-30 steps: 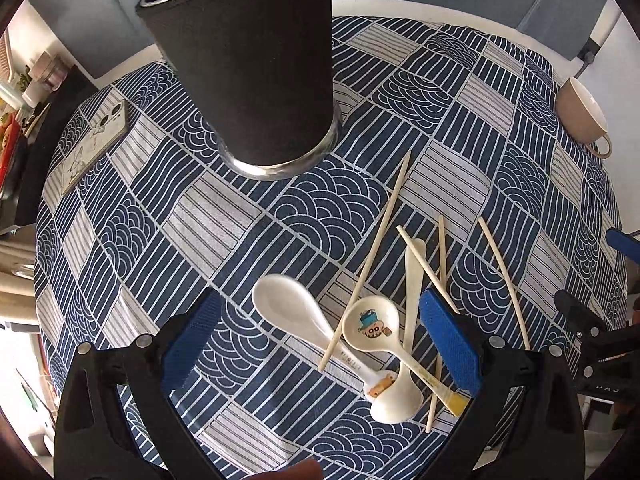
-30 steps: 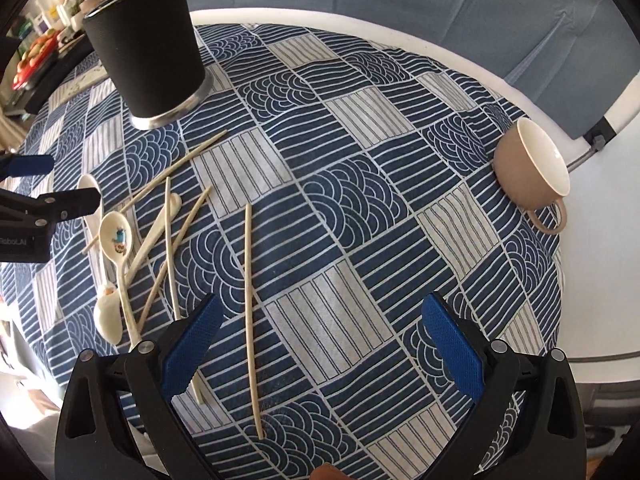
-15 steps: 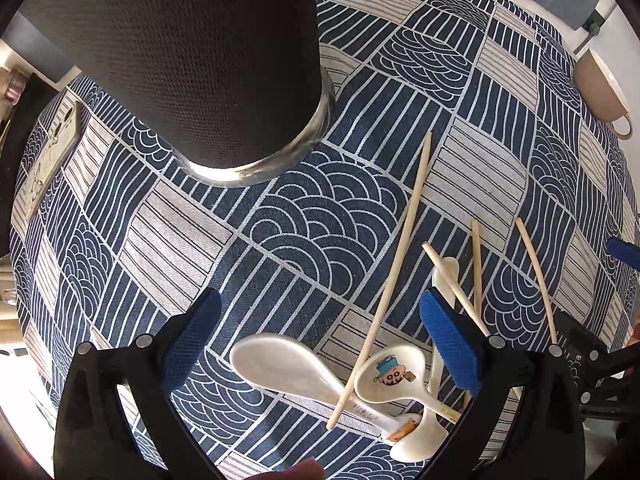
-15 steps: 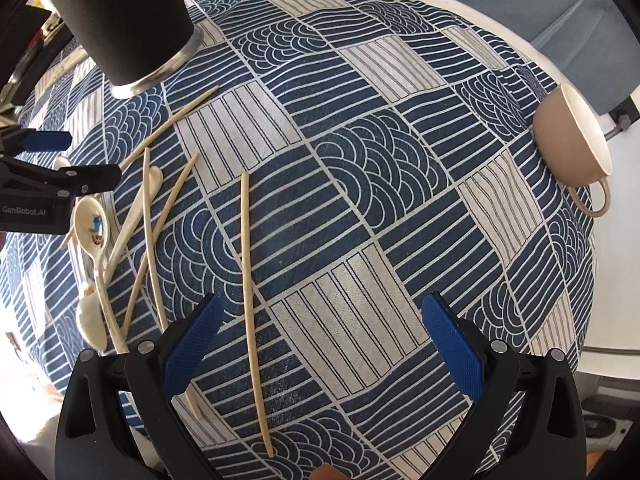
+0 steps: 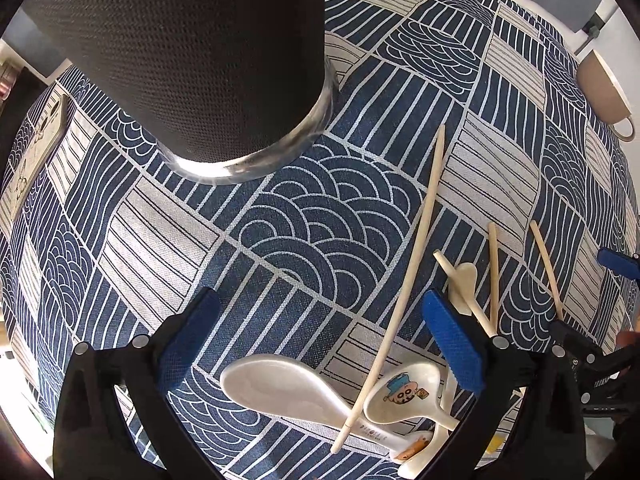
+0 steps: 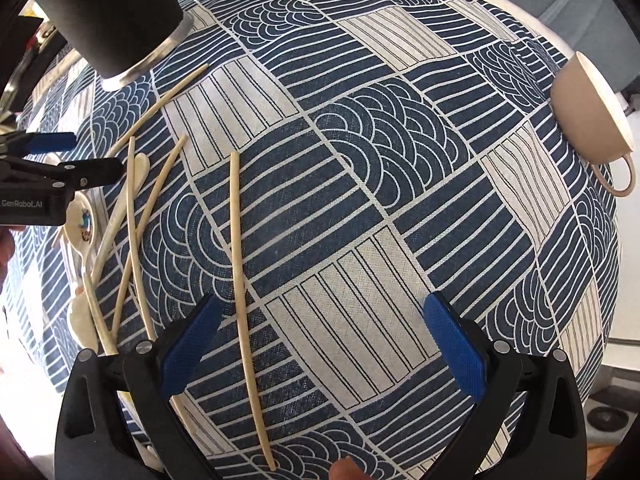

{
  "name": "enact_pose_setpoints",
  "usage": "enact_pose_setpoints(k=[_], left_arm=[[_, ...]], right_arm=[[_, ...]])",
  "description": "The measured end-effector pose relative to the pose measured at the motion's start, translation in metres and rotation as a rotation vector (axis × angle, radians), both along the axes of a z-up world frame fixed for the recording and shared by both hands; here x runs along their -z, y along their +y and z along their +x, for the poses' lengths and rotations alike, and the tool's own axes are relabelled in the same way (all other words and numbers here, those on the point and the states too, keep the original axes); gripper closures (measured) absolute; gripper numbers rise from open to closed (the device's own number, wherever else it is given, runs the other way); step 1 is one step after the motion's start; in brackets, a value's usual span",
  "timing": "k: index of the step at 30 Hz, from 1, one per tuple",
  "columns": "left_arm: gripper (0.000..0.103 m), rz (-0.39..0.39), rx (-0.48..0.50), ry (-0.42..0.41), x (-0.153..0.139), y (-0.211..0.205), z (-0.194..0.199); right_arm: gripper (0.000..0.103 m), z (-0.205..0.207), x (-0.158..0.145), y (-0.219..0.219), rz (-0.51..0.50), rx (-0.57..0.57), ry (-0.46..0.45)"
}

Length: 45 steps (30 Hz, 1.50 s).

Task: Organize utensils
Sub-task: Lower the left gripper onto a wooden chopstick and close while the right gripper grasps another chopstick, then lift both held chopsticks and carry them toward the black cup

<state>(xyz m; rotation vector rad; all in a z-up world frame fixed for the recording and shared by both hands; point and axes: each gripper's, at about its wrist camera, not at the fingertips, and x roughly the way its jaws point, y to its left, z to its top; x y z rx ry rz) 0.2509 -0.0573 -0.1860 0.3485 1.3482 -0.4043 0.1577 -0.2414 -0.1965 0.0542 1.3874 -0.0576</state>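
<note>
A black mesh utensil holder [image 5: 192, 60] stands on the patterned tablecloth, close ahead of my left gripper [image 5: 320, 340], which is open and empty. Below its jaws lie a plain white spoon [image 5: 280, 388], a cartoon-printed spoon [image 5: 404, 396] and a long chopstick [image 5: 404, 280] across them. More chopsticks [image 5: 494, 276] lie to the right. My right gripper [image 6: 320, 340] is open and empty over the cloth, with one chopstick [image 6: 244, 292] by its left finger. The holder [image 6: 108, 16] and the left gripper [image 6: 60, 172] show at the far left there.
A beige cup [image 6: 588, 120] lies on its side at the table's right edge; it also shows in the left wrist view [image 5: 604, 92]. A phone [image 5: 32, 164] lies left of the holder. The round table's edge curves close behind the cup.
Both grippers moved forward and lower. The holder now looms much larger in the left view, and the spoons slid toward the bottom of it. Both stay open.
</note>
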Motion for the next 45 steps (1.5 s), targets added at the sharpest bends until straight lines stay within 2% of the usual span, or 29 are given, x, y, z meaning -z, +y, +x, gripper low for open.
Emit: enact_pose_setpoints(k=[3,7,10,12,14,15,17,18,19,20,21,22,24,29,32,38,45], left_arm=[[0.004,-0.023,0.006,-0.039,-0.005,0.011,-0.013],[0.004,-0.033,-0.013,-0.07,-0.006,0.016,-0.025],[0.007,-0.028,0.023,-0.066,-0.006,0.01,-0.028],[0.011,-0.031,0.061,-0.06,-0.009,0.009,-0.029],[0.018,-0.034,0.108,-0.061,-0.013,-0.002,-0.027],[0.024,-0.039,0.13,-0.061,-0.014,-0.003,-0.028],[0.035,-0.039,0.178,-0.055,-0.016,-0.009,-0.031],[0.045,-0.04,0.196,-0.047,-0.017,-0.01,-0.029],[0.058,-0.038,0.208,-0.038,-0.019,-0.012,-0.028],[0.065,-0.034,0.215,-0.026,-0.02,-0.015,-0.026],[0.088,-0.035,0.217,-0.011,-0.02,-0.015,-0.024],[0.098,-0.047,0.209,0.019,-0.02,-0.015,-0.021],[0.098,-0.057,0.191,0.038,-0.02,-0.014,-0.014],[0.098,0.013,0.194,0.018,-0.02,-0.019,-0.013],[0.098,0.043,0.187,0.013,-0.021,-0.023,-0.02],[0.098,0.041,0.155,-0.004,-0.037,-0.026,-0.036],[0.098,0.039,0.083,-0.055,-0.063,-0.015,-0.055]], right_arm=[[0.006,-0.012,-0.001,0.001,-0.004,-0.004,-0.039],[0.007,-0.019,-0.001,0.001,-0.006,-0.01,-0.02],[0.008,-0.014,-0.002,0.002,-0.008,-0.035,-0.025],[0.012,-0.016,-0.003,0.002,-0.009,-0.055,-0.041],[0.023,-0.018,-0.005,0.001,-0.01,-0.09,-0.059],[0.028,-0.021,-0.007,-0.002,-0.008,-0.095,-0.067],[0.055,-0.027,-0.012,-0.01,-0.011,-0.095,-0.076],[0.062,-0.029,-0.014,-0.016,-0.009,-0.092,-0.076],[0.078,-0.03,-0.016,-0.022,-0.014,-0.082,-0.078],[0.091,-0.032,-0.018,-0.027,-0.012,-0.071,-0.077],[0.095,-0.033,-0.019,-0.033,-0.004,-0.064,-0.075],[0.096,-0.032,-0.018,-0.039,0.004,-0.059,-0.073],[0.098,-0.033,-0.018,-0.047,0.001,-0.045,-0.076],[0.099,-0.041,-0.018,-0.064,0.031,-0.027,-0.089],[0.099,-0.045,-0.022,-0.084,0.07,0.028,-0.092],[0.099,-0.057,-0.027,-0.109,0.133,0.099,-0.102],[0.099,-0.06,-0.054,-0.107,0.165,0.07,-0.177]])
